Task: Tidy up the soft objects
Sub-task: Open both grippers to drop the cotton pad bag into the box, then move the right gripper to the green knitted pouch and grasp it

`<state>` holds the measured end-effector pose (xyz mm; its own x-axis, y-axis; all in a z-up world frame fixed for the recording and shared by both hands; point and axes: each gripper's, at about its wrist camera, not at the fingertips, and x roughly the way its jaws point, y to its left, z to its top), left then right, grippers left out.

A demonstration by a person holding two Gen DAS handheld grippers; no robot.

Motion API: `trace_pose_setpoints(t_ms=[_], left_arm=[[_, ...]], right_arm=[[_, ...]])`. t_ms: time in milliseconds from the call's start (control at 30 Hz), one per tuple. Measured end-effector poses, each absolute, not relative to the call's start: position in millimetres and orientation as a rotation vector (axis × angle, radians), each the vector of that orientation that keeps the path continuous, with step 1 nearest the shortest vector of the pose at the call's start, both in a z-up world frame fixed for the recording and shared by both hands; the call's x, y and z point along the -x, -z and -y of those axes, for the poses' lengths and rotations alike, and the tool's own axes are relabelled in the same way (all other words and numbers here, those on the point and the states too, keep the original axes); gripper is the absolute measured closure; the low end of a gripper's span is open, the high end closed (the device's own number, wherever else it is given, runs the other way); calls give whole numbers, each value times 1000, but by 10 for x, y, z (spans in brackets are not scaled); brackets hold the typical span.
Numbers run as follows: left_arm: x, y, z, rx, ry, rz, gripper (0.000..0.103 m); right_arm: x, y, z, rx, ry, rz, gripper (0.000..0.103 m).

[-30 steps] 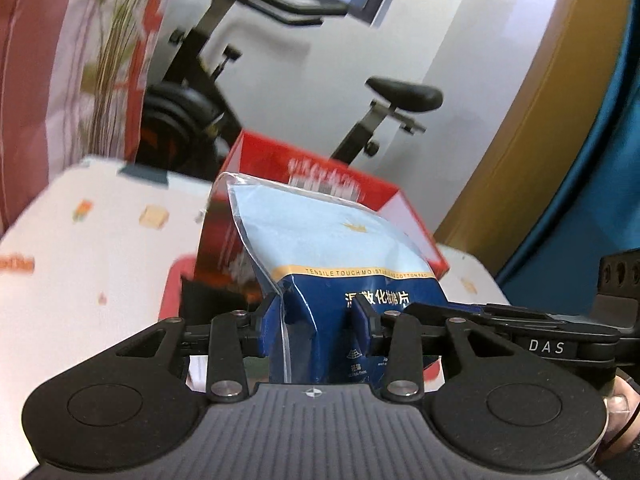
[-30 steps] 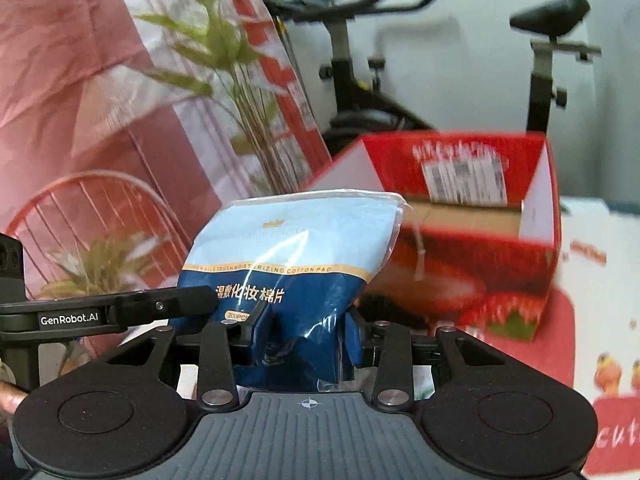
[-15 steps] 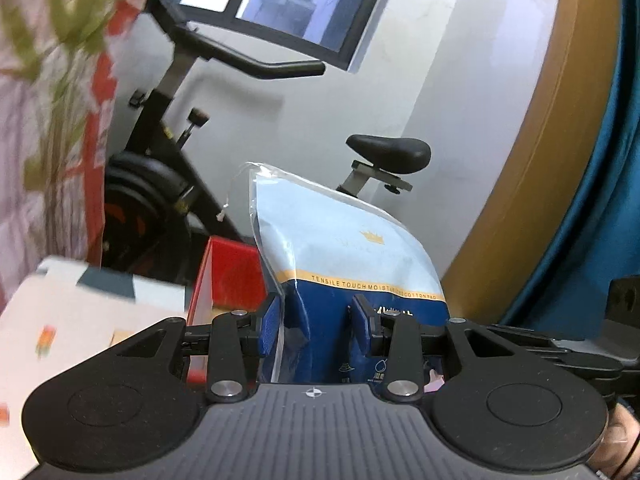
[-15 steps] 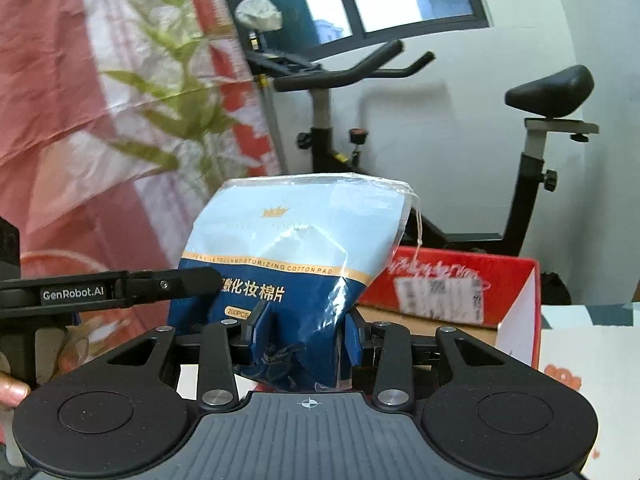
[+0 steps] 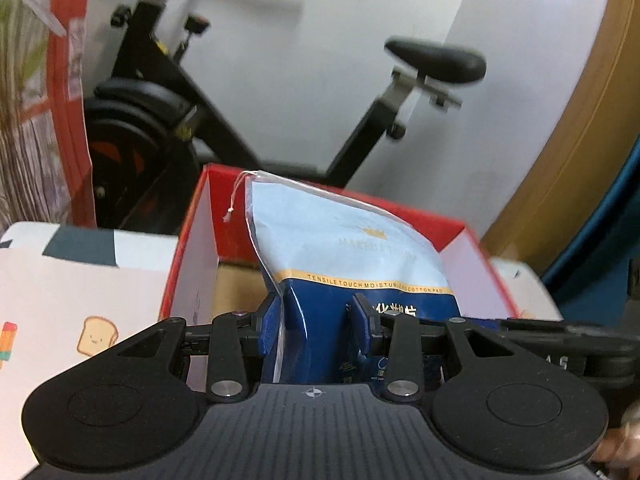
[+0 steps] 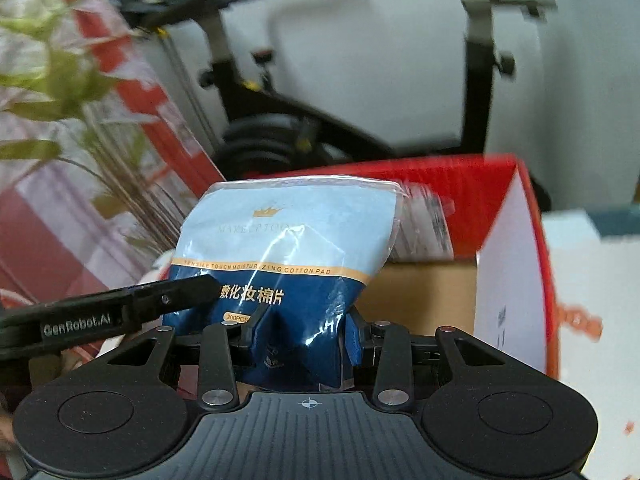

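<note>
One printed tablecloth [image 5: 80, 288] — exercise bike [image 5: 168, 120] behind

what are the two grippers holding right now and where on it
Both hold one cotton pad bag: the left hand-held gripper and right hand-held gripper each pinch its dark blue bottom end.

From the left wrist we look forward and down along our left gripper [image 5: 316, 320], very near the blue cotton-pad bag [image 5: 344, 256], with the open red box [image 5: 192, 240] just beyond. From the right wrist we face the same way along our right gripper [image 6: 304, 336], equally near the bag [image 6: 288, 240] and the box [image 6: 516, 240]. Both views share the bag, the box, the exercise bike [image 5: 160, 120] behind, and each catches the other gripper's finger at its edge.
</note>
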<state>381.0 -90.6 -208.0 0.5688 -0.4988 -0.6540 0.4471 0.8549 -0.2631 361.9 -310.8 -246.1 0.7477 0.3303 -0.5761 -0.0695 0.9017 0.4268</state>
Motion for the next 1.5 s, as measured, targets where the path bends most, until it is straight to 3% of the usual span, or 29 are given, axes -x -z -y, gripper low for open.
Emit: trace_pose_setpoints(t_ms=[333,600,767,933,1033,1100,1167,1500], left_arm=[[-3901,2256,928,-23,557,-831,62],[-3697,2118,912,-101,556,-726,62],[-3493,1924,860,-107,542,-665,61],[-3236,1766,696,-89,521,-633,49],[-3035,1715,582,-90,514,-622,30],[-2887,1707,502,-90,508,-619,12],[-2727,1715,413,-85,502,-622,2],[-2170,2057,56,-25,432,-698,0]], right_arm=[[-3848,2851,3068,-471,-166,-870,67],[-3830,2842,3029,-391,-117,-903,62],[-3617,2615,3068,-327,-118,-817,43],[-3280,2357,3106,-291,-142,-707,15],[-3018,2264,3147,-313,-157,-650,1],[-2829,2232,3157,-314,-161,-613,0],[-2652,2227,3162,-319,-164,-595,0],[-2019,2505,3081,-355,-198,-637,0]])
